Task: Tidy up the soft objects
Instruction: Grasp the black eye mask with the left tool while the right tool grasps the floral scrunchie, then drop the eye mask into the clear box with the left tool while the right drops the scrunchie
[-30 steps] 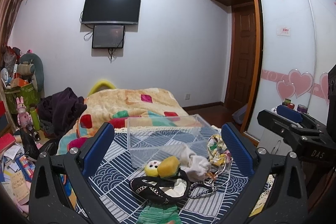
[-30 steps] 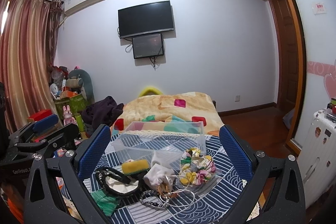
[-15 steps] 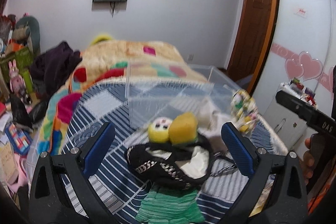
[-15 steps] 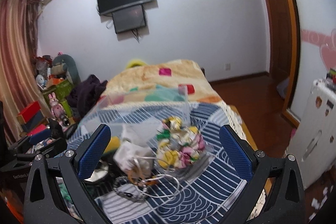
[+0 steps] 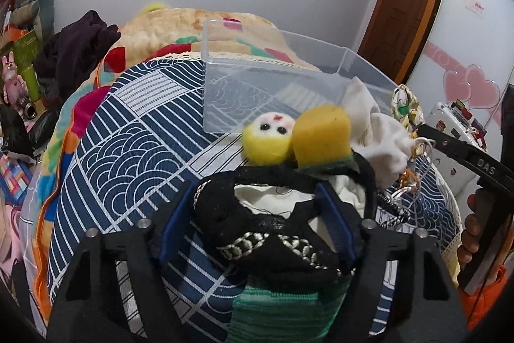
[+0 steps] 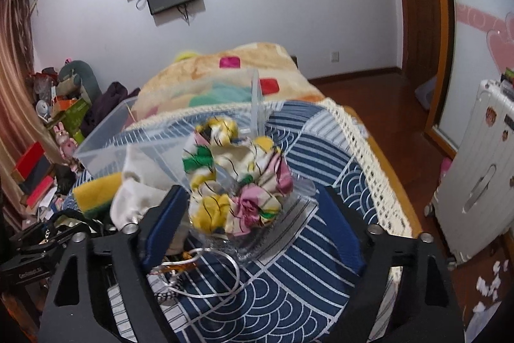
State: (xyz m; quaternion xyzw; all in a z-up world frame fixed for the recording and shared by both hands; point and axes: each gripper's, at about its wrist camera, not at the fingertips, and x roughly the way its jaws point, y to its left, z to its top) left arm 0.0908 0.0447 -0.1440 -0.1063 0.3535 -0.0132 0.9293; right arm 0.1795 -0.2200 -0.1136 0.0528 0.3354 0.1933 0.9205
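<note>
A pile of soft things lies on the blue patterned bedspread [image 5: 128,130] in front of a clear plastic box [image 5: 266,85]. My left gripper [image 5: 257,221] is open, its blue fingers on either side of a black lace garment [image 5: 257,224] that lies on a green knit cloth [image 5: 276,307]. Behind it are a yellow plush face [image 5: 266,137], a yellow sponge [image 5: 321,137] and a white cloth pouch [image 5: 382,143]. My right gripper [image 6: 253,211] is open around a floral scrunchie in a clear wrapper [image 6: 237,182]. The box also shows in the right wrist view [image 6: 128,134].
A white cord and a beaded chain [image 6: 199,272] lie on the spread near the right gripper. A beige patchwork blanket [image 6: 225,76] covers the bed behind the box. Clutter [image 5: 19,60] stands left of the bed, a white suitcase [image 6: 475,169] on the right.
Both grippers have moved forward and down to the pile. The left fingers have narrowed around the black garment, and the right fingers now flank the floral scrunchie.
</note>
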